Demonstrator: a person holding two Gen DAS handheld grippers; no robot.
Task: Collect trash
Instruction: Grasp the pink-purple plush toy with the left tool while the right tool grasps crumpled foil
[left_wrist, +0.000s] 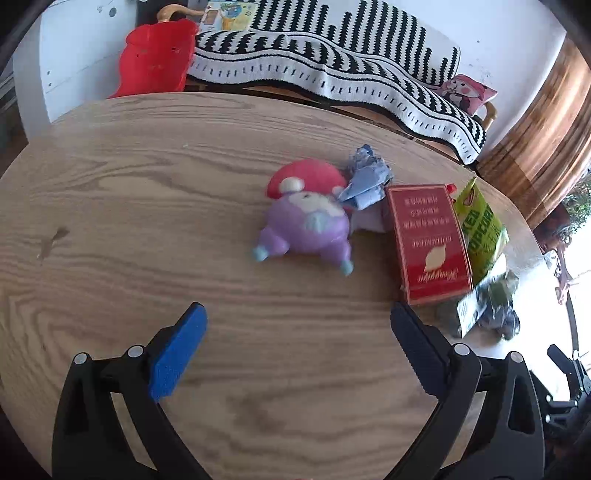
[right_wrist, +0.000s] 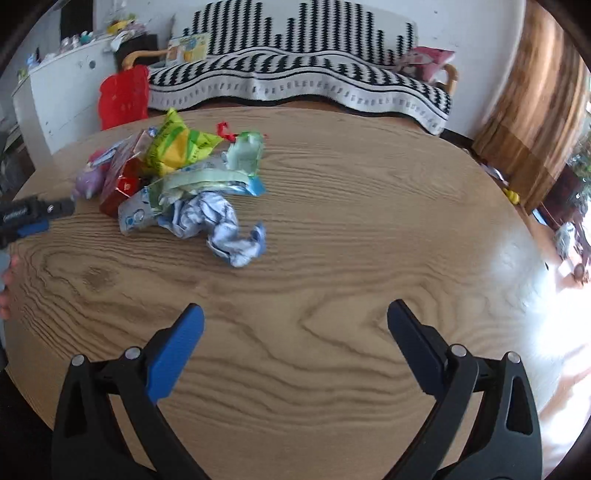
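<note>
Wood-grain bench fills the left wrist view, and the left hand-held gripper hangs above it with its fingers spread wide and nothing between them. Ahead of it, at centre frame, lies a purple plush toy; touching its upper right is a crumpled blue paper, and to the right stand a red carton and a green snack bag. The step looks like an approach, with no trash yet picked up.

From the right wrist view, the right hand-held gripper is likewise spread and empty. The trash pile sits in the upper left of the frame, and a crumpled blue-white wrapper is its nearest piece, apart from the fingertips. The next move probably calls for reaching forward and left, then closing on that wrapper.
</note>
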